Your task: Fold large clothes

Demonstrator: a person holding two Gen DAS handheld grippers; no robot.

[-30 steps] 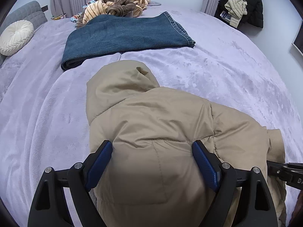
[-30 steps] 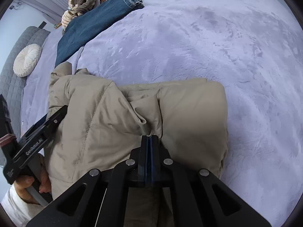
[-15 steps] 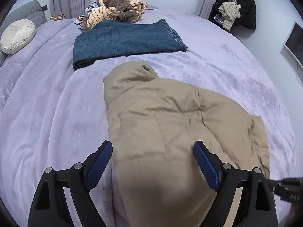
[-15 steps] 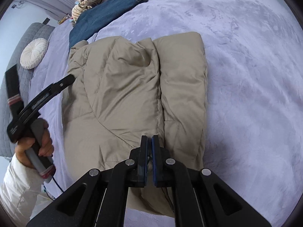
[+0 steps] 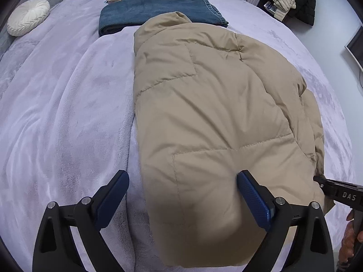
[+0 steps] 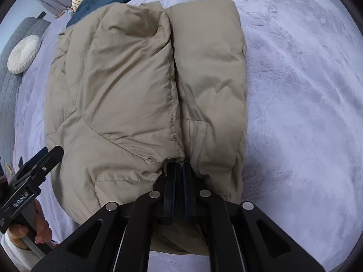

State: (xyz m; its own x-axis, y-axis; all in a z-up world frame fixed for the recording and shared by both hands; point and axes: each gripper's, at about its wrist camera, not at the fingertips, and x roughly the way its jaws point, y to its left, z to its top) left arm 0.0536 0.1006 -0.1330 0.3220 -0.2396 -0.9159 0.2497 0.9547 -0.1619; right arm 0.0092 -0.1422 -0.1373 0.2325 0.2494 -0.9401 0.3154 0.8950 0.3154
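Folding this puffy tan jacket point(image 5: 215, 113) on the lilac bed point(image 5: 56, 113), and it's lying lengthwise straight ahead of both sets of fingers, hood end farthest away, hem end nearest. In the right wrist view one side looks already laid over, with a long seam running up the middle from the fingertips.

Beyond the hood sit folded jeans point(image 5: 158, 11), and a round cushion point(image 5: 28, 22) is way off to the left.

The left gripper point(image 5: 182, 195) is wide and has just been opening more. Its right pad is over the jacket's near end, its left pad over bare blanket just beside the edge, and nothing is pinched. The right gripper point(image 6: 179, 174) is clamped thin on a bit of hem right at its tips.

For the next bit, my guess is you want the left fingers down on the near left corner, level with the right grip, before lifting. Grab a decent bite because this fabric looks slippery and springy. Then carry both corners toward the hood together so the fold stays square and the tucked side doesn't flop back out.
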